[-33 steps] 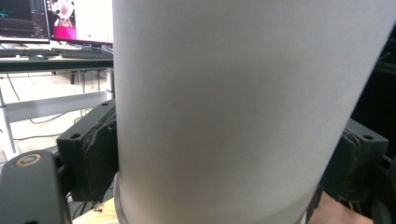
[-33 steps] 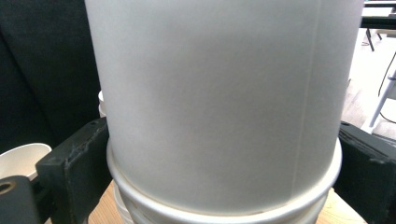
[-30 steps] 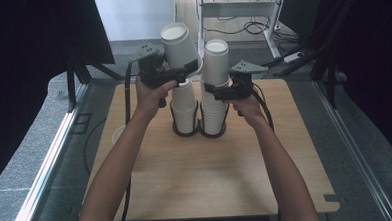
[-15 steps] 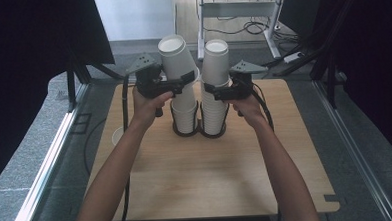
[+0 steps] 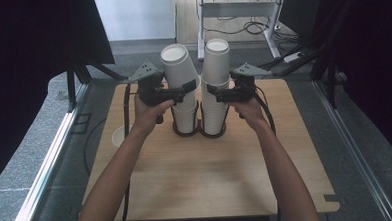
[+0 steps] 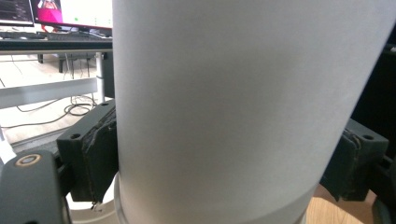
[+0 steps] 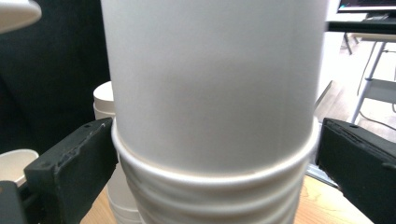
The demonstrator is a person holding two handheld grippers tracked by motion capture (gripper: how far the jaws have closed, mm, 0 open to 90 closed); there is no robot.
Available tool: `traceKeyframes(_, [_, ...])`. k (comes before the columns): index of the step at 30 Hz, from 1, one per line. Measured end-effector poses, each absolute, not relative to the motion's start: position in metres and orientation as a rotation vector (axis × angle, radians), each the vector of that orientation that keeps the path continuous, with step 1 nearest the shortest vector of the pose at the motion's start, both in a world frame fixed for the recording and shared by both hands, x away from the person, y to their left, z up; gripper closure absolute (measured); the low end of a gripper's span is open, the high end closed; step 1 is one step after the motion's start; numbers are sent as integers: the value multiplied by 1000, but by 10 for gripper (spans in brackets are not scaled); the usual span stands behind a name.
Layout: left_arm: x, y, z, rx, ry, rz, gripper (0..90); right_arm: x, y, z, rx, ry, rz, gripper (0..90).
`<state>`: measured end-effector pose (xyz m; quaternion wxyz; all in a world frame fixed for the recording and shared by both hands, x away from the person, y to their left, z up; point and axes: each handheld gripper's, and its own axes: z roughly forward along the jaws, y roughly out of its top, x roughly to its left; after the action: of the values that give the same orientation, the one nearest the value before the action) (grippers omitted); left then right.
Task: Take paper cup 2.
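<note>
My left gripper (image 5: 187, 87) fingers clamped on a tilted white cup (image 5: 178, 66) above the left cup stack (image 5: 185, 116), my right gripper (image 5: 214, 92) fingers straddling the right stack (image 5: 215, 109), grip unclear

The two cup stacks (image 5: 200, 108) stand upside down side by side in black ring holders mid-table, nearly touching, so nothing passes between them. The tilted top cup (image 5: 178, 66) leans out over the left stack. The left gripper (image 5: 182, 90) and right gripper (image 5: 217, 93) flank the stacks. The wooden table (image 5: 201, 170) lies bare in front of the stacks. A small cup (image 5: 118, 136) sits by the left edge, perhaps just off it.
</note>
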<state>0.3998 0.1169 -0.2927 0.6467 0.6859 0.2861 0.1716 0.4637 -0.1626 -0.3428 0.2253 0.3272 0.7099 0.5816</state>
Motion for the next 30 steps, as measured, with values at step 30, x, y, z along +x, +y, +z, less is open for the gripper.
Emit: traceKeyframes(30, [379, 114, -329, 1598, 650, 361, 130, 401, -201, -360, 860, 1869, 1629, 11])
